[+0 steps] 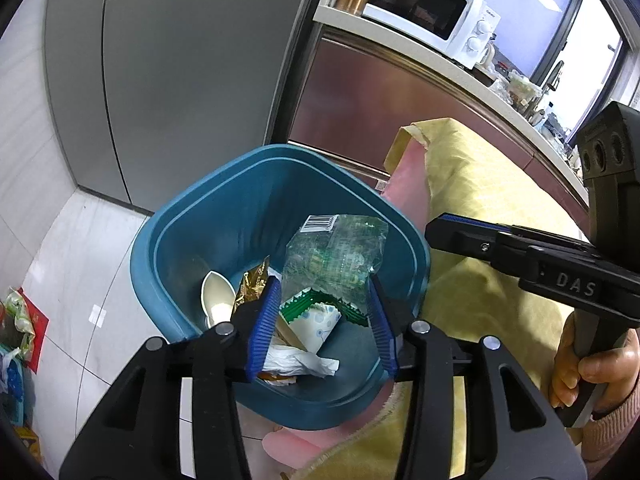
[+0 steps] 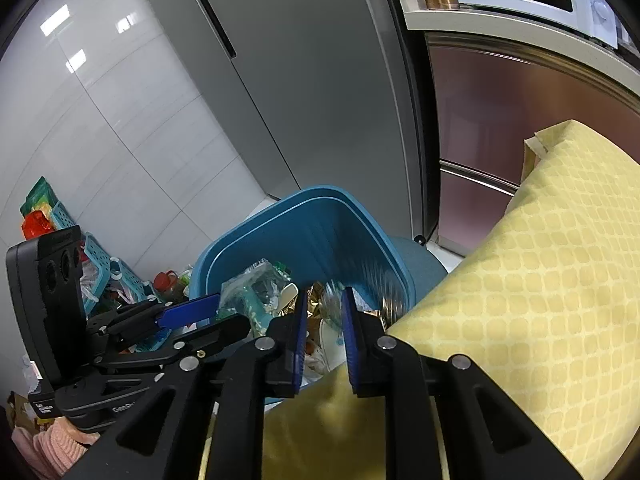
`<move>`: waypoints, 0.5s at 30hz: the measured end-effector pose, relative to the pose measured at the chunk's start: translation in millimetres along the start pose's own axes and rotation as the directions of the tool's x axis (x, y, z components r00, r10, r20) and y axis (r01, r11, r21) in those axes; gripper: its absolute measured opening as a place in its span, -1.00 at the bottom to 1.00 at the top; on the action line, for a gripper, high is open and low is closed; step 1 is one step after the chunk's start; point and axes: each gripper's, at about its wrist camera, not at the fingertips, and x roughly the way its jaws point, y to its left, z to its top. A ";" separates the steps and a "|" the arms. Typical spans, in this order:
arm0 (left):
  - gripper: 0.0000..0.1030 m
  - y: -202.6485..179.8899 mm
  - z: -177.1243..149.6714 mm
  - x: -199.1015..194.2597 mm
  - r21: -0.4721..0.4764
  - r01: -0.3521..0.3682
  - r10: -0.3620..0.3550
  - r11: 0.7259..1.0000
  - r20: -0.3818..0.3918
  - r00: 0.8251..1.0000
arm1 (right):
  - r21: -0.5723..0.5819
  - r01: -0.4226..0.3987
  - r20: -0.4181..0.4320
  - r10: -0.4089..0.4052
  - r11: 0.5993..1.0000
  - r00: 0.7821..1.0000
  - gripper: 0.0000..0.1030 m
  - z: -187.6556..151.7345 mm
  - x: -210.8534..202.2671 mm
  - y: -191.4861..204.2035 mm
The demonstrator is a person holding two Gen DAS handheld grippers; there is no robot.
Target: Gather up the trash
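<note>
Left wrist view looks down into the blue plastic trash bin, which stands on the floor against the edge of the yellow checked cloth-covered surface. The left tool hovers over the bin's opening with its blue pads spread wide. A crumpled clear green-printed plastic wrapper sits between and just beyond them; whether it is loose or still touching a pad I cannot tell. Below lie a white plastic spoon, a gold foil wrapper and a white crumpled tissue. The drop step seems in hand; next, the tool should pull back to fetch more trash.

The right tool hangs over the bin's near rim, pads narrowly apart and holding nothing.

Its body reads "DAS"; the clear wrapper carries a barcode, its print illegible.
</note>
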 end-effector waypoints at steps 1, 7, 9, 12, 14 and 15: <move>-0.14 0.6 -0.4 1.0 -0.002 0.001 -0.001 1.000 -0.002 1.000 | -0.002 0.000 0.003 0.000 1.000 1.000 -0.63 -0.2 -0.9 0.5; -0.03 0.3 -1.7 4.8 -0.006 -0.002 0.002 1.000 -0.009 1.000 | 0.013 -0.004 0.035 0.003 1.000 0.999 -0.33 -2.8 -10.7 -4.7; 0.03 -0.6 -3.6 3.3 -0.001 -0.005 0.005 1.000 -0.002 1.000 | 0.019 -0.004 0.042 0.004 1.000 0.999 -0.30 -4.7 -15.4 -6.4; 0.04 -0.9 -5.1 -1.1 0.003 -0.004 0.004 1.000 0.009 1.000 | 0.034 -0.009 0.060 0.007 0.999 0.998 -0.26 -8.7 -26.2 -10.2; 0.04 -0.9 -4.4 -6.6 0.007 -0.003 0.003 1.000 0.022 1.000 | 0.041 -0.010 0.072 0.007 0.999 0.997 -0.23 -10.8 -32.9 -13.1; 0.06 -2.7 -3.9 -10.1 0.013 -0.003 0.002 1.000 0.032 0.999 | 0.043 -0.011 0.079 0.007 0.999 0.997 -0.23 -12.1 -36.5 -14.6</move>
